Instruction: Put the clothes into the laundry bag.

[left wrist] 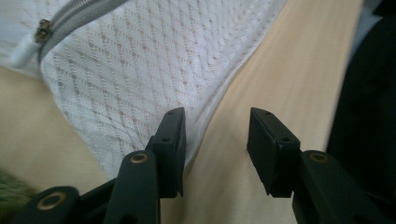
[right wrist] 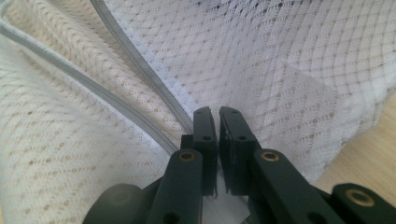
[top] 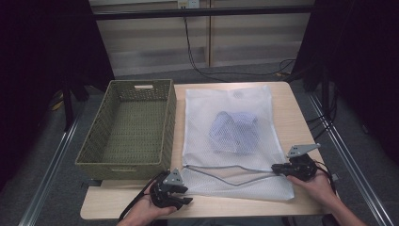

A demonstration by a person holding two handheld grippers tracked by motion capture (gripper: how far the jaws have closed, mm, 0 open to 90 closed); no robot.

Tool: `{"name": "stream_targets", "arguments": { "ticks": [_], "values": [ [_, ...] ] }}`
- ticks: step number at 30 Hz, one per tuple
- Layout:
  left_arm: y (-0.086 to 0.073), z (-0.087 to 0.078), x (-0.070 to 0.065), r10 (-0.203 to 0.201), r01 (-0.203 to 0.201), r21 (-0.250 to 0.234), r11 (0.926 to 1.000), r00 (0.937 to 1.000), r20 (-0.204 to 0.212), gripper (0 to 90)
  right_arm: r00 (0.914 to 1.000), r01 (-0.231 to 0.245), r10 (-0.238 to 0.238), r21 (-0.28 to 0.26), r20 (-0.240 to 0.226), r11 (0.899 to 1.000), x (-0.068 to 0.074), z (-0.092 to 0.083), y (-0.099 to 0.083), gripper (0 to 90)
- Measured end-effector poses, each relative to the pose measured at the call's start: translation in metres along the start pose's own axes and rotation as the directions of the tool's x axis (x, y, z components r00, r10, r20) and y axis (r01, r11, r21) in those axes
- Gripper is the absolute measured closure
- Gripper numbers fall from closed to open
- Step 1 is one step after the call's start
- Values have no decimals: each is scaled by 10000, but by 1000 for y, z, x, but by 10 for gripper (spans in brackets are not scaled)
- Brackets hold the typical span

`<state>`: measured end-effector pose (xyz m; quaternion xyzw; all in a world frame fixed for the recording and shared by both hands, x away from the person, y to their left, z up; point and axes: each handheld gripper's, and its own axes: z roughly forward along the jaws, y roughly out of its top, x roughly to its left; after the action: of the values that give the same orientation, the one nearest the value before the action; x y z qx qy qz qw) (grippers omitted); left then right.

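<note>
A white mesh laundry bag [top: 226, 101] lies flat on the wooden table [top: 294, 117], with a bluish folded garment [top: 234, 132] inside it. Its grey zipper [top: 226, 173] gapes open along the near end. My right gripper [top: 275, 168] is at the zipper's right end, and in the right gripper view its jaws [right wrist: 218, 114] are shut on the bag's mesh [right wrist: 280, 56] where the two zipper tapes [right wrist: 135, 60] meet. My left gripper [top: 187, 195] sits at the bag's near left corner. Its jaws [left wrist: 217, 116] stand open over the bag's edge [left wrist: 140, 60] and bare table, with the zipper pull [left wrist: 43, 30] farther off.
A green woven basket [top: 167, 127] stands on the table's left part, touching the bag's left edge. A black cable [top: 193, 52] runs along the floor behind the table. Dark curtains and metal rails flank both sides.
</note>
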<state>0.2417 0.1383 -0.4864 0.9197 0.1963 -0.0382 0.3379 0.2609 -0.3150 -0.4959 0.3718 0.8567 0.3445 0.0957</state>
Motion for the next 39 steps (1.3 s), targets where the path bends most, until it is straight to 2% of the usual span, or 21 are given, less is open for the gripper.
{"name": "stream_targets", "arguments": {
  "ticks": [2,5,8,9,11,12,13,15,18,20,22,24,26,27,30,32,33,34,36,37,39],
  "values": [
    [-1,-3,-1,73,-72,126,9999,10000,-36,630,10000,-24,24,16,53,10000,0,0,0,856],
    [-5,-4,-1,-77,76,52,10000,9997,225,641,9999,-54,54,45,103,10000,-1,-1,0,855],
    [-4,-2,-5,55,-55,2,10000,9993,363,641,9997,-186,186,33,142,9998,-2,0,0,853],
    [-3,-2,-6,270,-274,142,9995,9993,272,641,9996,-201,200,46,219,9998,-2,0,1,845],
    [-3,-2,-7,27,-26,-24,10000,9990,452,643,9983,-236,230,103,532,9997,-3,-1,1,792],
    [-4,-2,-7,-6,12,-248,9997,9997,248,642,9979,-280,281,-24,578,9996,-2,0,0,775],
    [-3,-5,-6,166,-168,-232,9996,9998,-89,637,9983,-290,292,-33,506,9996,-2,-1,0,732],
    [-1,-9,-5,52,-76,-797,9968,9995,-308,621,9987,-439,445,-230,237,9988,-1,-1,1,675],
    [1,-20,-6,-168,21,-1587,9873,9957,-916,559,9983,-585,573,-1073,-147,9925,0,-7,5,610],
    [1,-27,-8,-291,52,-2083,9780,9933,-1120,541,9980,-597,621,-1458,121,9875,2,-12,7,546],
    [0,-34,-10,-375,2,-2506,9681,9889,-1439,476,9975,-705,707,-1861,-56,9800,3,-17,7,506],
    [0,-40,-10,-555,61,-2982,9545,9860,-1572,411,9970,-766,763,-2234,-103,9717,5,-22,7,453],
    [-1,-45,-11,-553,-84,-3269,9450,9811,-1852,335,9962,-853,864,-2518,-69,9640,6,-26,8,409],
    [-1,-48,-12,-530,-130,-3530,9355,9828,-1766,275,9962,-845,867,-2613,-30,9615,7,-27,8,398],
    [-2,-54,-17,-582,-395,-3953,9177,9710,-2320,201,9953,-950,956,-2966,-124,9503,8,-31,8,375],
    [-4,-57,-20,-831,-305,-4151,9093,9640,-2527,150,9939,-1094,1075,-3367,-245,9352,10,-37,8,357],
    [-6,-59,-22,-994,-278,-4203,9070,9556,-2775,138,9929,-1170,1172,-3612,-214,9251,11,-40,7,336],
    [-8,-61,-24,-1137,-299,-4334,9007,9466,-3016,146,9918,-1252,1259,-3780,-228,9173,13,-43,6,317],
    [-13,-65,-27,-1345,-245,-4545,8904,9397,-3143,118,9907,-1242,1361,-4117,-4,9028,18,-50,4,285],
    [-16,-67,-28,-1512,-127,-4514,8922,9335,-3252,89,9899,-1299,1414,-4195,-36,8984,20,-52,2,275],
    [-21,-72,-29,-1717,-187,-4700,8824,9175,-3587,87,9901,-1318,1398,-4167,-114,8995,24,-56,-3,261]
  ]
}}
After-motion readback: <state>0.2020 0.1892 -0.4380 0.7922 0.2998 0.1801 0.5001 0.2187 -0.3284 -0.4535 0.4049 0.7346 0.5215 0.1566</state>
